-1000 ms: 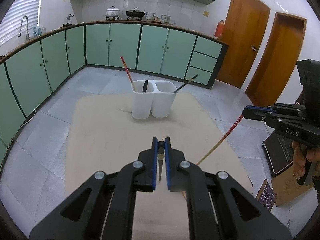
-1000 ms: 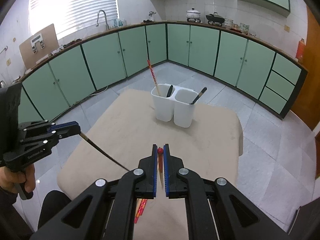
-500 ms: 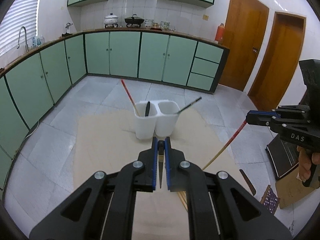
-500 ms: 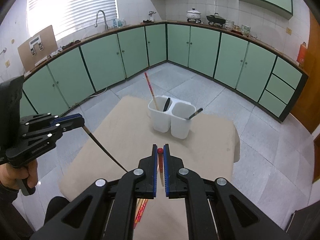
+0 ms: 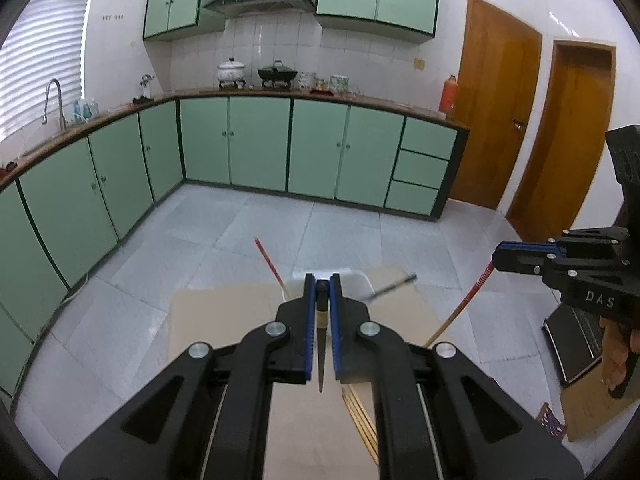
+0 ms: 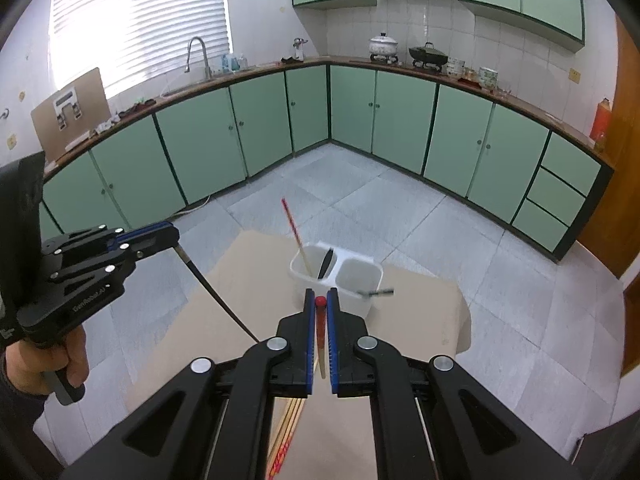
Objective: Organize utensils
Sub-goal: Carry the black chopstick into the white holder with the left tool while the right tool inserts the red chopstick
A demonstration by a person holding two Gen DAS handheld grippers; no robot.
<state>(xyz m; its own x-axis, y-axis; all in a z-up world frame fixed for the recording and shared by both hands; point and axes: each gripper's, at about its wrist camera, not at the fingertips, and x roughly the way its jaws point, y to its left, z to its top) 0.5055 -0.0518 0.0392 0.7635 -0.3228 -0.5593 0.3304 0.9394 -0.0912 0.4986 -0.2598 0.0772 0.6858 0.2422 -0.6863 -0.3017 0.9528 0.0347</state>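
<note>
Since the earlier frames both grippers have risen, and the white two-compartment holder has slid lower in each view, now half hidden behind the fingers in the left wrist view. The left gripper is clenched on a dark chopstick, seen from the right wrist view hanging from the jaws at left of frame. The right gripper is clenched on a red-tipped chopstick. The holder stands on the tan surface at frame centre: its left compartment holds a red chopstick and a dark utensil, its right a dark-handled utensil leaning right. More chopsticks lie on the surface under the grippers.
</note>
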